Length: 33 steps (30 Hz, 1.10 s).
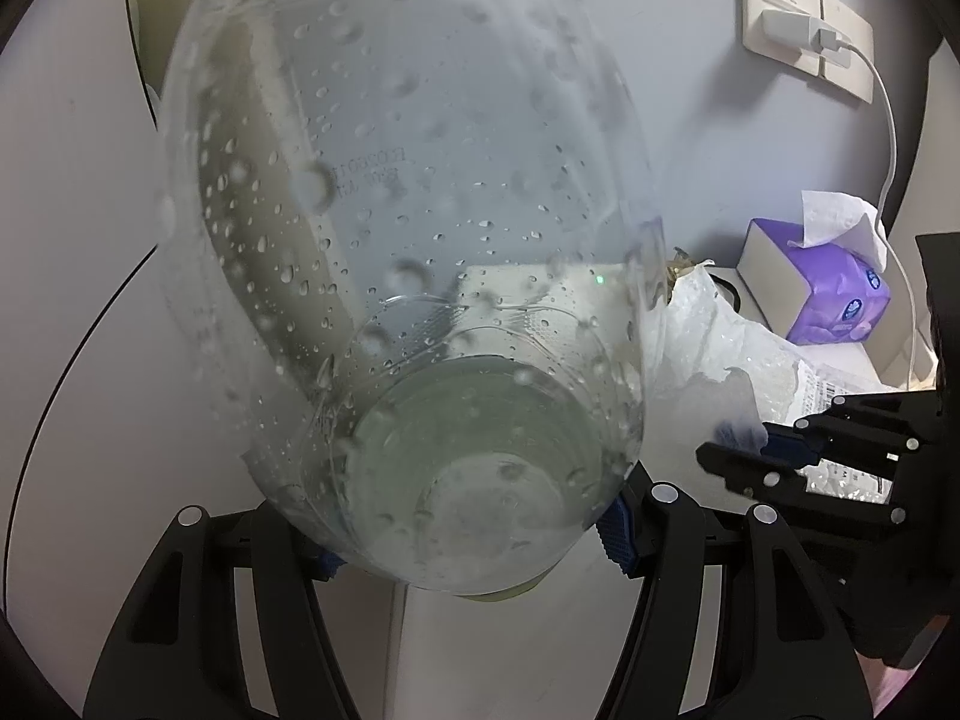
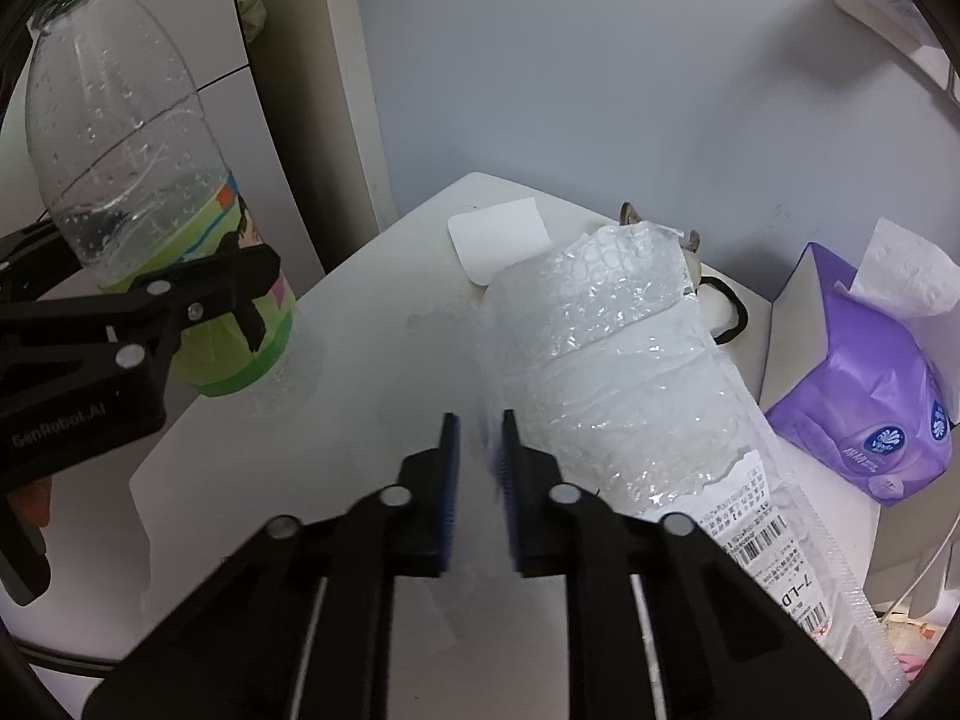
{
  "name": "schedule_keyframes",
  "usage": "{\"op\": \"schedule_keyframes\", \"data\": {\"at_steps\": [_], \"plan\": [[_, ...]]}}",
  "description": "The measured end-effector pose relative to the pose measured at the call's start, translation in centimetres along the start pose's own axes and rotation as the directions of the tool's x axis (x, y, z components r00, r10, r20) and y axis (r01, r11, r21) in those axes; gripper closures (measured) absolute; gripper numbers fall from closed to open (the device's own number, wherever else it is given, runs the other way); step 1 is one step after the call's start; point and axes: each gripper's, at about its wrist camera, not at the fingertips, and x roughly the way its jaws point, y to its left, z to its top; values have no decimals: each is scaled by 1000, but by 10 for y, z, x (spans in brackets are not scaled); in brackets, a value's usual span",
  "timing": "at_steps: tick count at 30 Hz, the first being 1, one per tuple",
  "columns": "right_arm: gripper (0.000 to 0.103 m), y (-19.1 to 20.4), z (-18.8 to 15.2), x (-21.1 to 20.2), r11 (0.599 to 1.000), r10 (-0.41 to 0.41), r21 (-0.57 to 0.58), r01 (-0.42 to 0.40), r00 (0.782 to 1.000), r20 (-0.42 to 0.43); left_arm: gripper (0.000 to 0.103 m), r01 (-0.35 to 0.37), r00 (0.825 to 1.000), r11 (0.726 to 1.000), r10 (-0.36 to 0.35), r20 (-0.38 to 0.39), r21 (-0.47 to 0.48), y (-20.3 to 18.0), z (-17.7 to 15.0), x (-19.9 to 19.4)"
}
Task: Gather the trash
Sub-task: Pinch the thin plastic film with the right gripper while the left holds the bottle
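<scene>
My left gripper (image 1: 474, 534) is shut on a clear plastic bottle (image 1: 408, 252) wet with droplets; in the right wrist view the same gripper (image 2: 240, 300) clamps the bottle (image 2: 120, 138) at its green label, held tilted just above the white table's (image 2: 372, 360) left corner. My right gripper (image 2: 477, 468) is shut on the edge of a white bubble-wrap mailer (image 2: 624, 360) with a barcode label, which lies on the table. In the left wrist view the right gripper (image 1: 744, 450) pinches the mailer (image 1: 708, 348).
A purple tissue pack (image 2: 864, 396) sits at the right, also visible in the left wrist view (image 1: 834, 294). A white card (image 2: 498, 240) and a black hair tie (image 2: 732, 312) lie behind the mailer. A wall socket with charger (image 1: 804, 30) and cable is on the wall.
</scene>
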Motion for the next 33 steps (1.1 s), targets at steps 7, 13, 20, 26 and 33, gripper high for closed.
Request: {"op": "schedule_keyframes", "data": {"at_steps": [7,13,20,26,33], "plan": [[98,-4,3,-14,1000,-22,9,22,1000,16,42,5,1000,1000,-5,-1,-1,1,2,-1],[98,-15,13,-30,999,-33,39,32,999,31,42,9,1000,1000,-9,5,9,-1,10,-8],[98,-24,27,-57,998,-41,53,38,998,45,42,12,1000,1000,-13,12,13,-2,24,-22],[98,-36,39,-89,996,-58,69,54,996,63,42,21,1000,1000,-21,17,18,-6,33,-43],[98,-51,48,-126,992,-88,97,79,992,93,42,30,999,999,-31,39,34,-19,46,-70]]}}
